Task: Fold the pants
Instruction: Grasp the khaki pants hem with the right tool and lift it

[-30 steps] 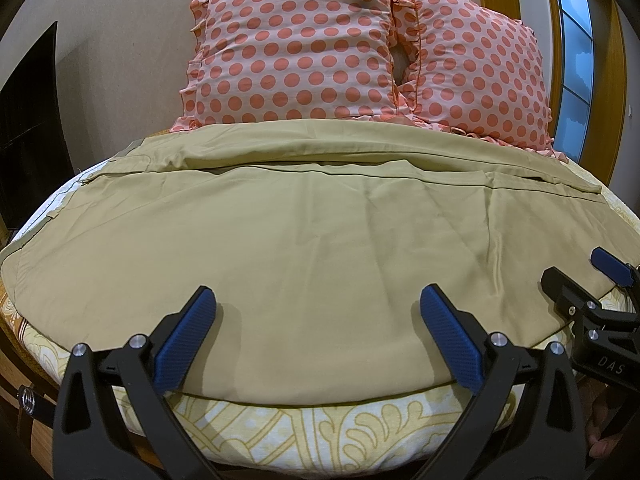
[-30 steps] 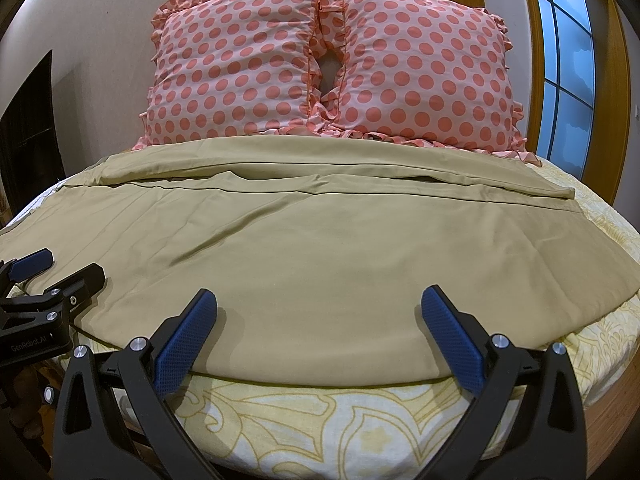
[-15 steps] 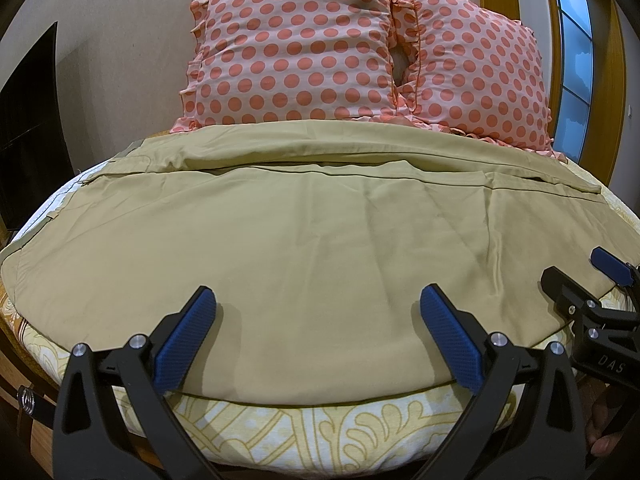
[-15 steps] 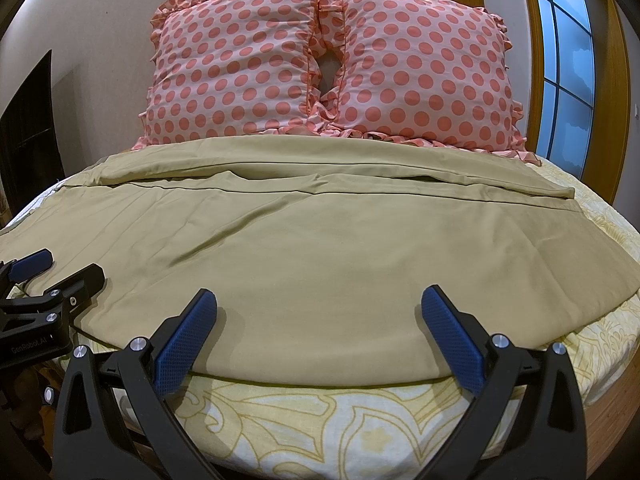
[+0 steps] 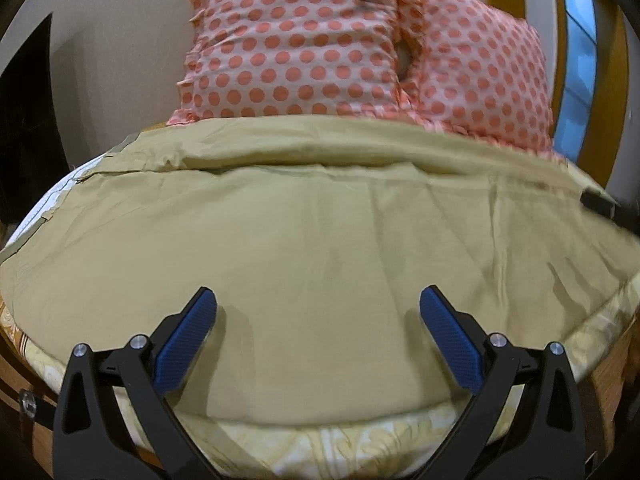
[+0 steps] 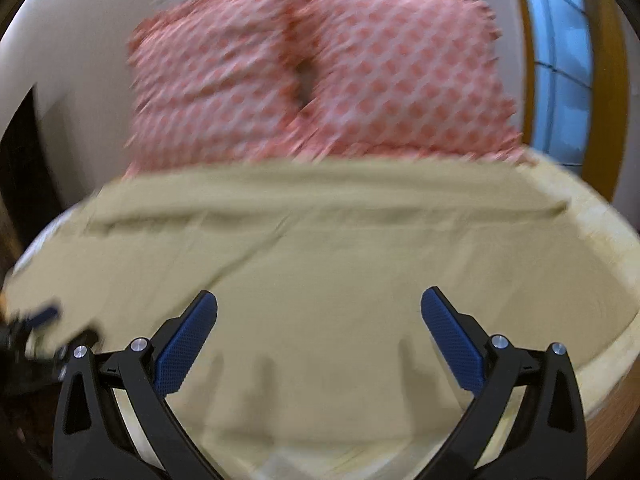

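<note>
Khaki pants [image 5: 312, 240] lie spread flat across the bed, with one leg folded along the far side under the pillows; they also show in the right wrist view [image 6: 320, 264], blurred. My left gripper [image 5: 318, 320] is open and empty, low over the near edge of the pants. My right gripper [image 6: 319, 320] is open and empty, over the pants further in. The right gripper's tip shows at the right edge of the left wrist view [image 5: 600, 202]. The left gripper shows blurred at the left edge of the right wrist view [image 6: 36, 332].
Two pink polka-dot pillows [image 5: 304, 48] stand at the head of the bed, also seen in the right wrist view [image 6: 320, 80]. A yellow patterned bedsheet [image 5: 320, 444] shows along the near bed edge. A window with a wooden frame [image 5: 580, 60] is at the right.
Both grippers have moved forward over the pants, the right one faster, so its view is blurred. Both stay open and empty. The pants have not moved.
</note>
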### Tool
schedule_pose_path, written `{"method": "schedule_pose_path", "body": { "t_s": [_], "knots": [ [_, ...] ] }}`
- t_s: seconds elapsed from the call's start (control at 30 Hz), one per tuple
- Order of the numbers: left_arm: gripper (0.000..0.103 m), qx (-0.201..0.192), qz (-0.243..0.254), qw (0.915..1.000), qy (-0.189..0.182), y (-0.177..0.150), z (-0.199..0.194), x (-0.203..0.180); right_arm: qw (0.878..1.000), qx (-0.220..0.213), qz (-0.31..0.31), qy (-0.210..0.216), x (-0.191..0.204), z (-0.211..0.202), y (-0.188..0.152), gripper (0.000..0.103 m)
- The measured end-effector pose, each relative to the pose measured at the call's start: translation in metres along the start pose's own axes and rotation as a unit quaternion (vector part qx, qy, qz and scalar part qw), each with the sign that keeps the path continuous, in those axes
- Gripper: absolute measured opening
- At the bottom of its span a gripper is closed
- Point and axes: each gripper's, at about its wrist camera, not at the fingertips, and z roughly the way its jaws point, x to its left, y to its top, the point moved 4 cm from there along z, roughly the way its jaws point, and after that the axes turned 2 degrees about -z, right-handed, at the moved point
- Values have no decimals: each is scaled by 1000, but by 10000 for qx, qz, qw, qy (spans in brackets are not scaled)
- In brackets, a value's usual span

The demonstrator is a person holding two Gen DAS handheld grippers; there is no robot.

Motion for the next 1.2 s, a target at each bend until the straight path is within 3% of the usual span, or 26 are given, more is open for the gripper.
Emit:
{"method": "schedule_pose_path", "body": {
  "t_s": [0.1, 0.2, 0.3, 0.43, 0.5, 0.63, 0.67, 0.7, 0.8, 0.83, 0.9, 0.97, 1.07, 1.2],
  "knots": [
    [101, -98, -283, 9995, -59, 16, 1, 13, 9968, 127, 668, -426, -51, 31, 49, 102],
    [101, -158, -412, 9990, -12, 29, 2, 20, 9827, 592, 1469, -961, -104, 87, 82, 101],
    [101, -257, -383, 9989, 56, 42, 5, 21, 9596, 1110, 2142, -1445, -147, 147, 99, 77],
    [101, -436, -203, 9987, 143, 51, 5, 19, 9286, 1520, 2629, -2132, -186, 212, 111, 74],
    [101, -491, -98, 9986, 153, 54, 6, 17, 9132, 1608, 2973, -2275, -200, 230, 112, 74],
    [101, -552, 109, 9983, 130, 58, 9, 12, 9035, 1684, 2817, -2755, -212, 247, 119, 73],
    [101, -538, 134, 9984, 123, 58, 12, 11, 9035, 1741, 2616, -2914, -212, 250, 120, 70],
    [101, -512, 145, 9985, 117, 59, 14, 10, 9036, 1775, 2402, -3069, -212, 252, 120, 61],
    [101, -425, 90, 9990, 118, 56, 20, 13, 9154, 1524, 2196, -3008, -216, 244, 117, 43],
    [101, -405, 42, 9991, 113, 56, 20, 14, 9215, 1472, 2152, -2878, -217, 241, 116, 25],
    [101, -380, -77, 9992, 80, 54, 20, 19, 9306, 1281, 2451, -2397, -221, 227, 113, 8],
    [101, -371, -188, 9991, 55, 53, 17, 25, 9353, 958, 2791, -1952, -225, 208, 111, 5],
    [101, -428, -329, 9985, 27, 53, 10, 32, 9436, 208, 3155, -978, -218, 147, 106, 5],
    [101, -474, -547, 9974, 12, 52, 4, 43, 9379, -575, 3421, -34, -210, 52, 75, 5]
  ]
}}
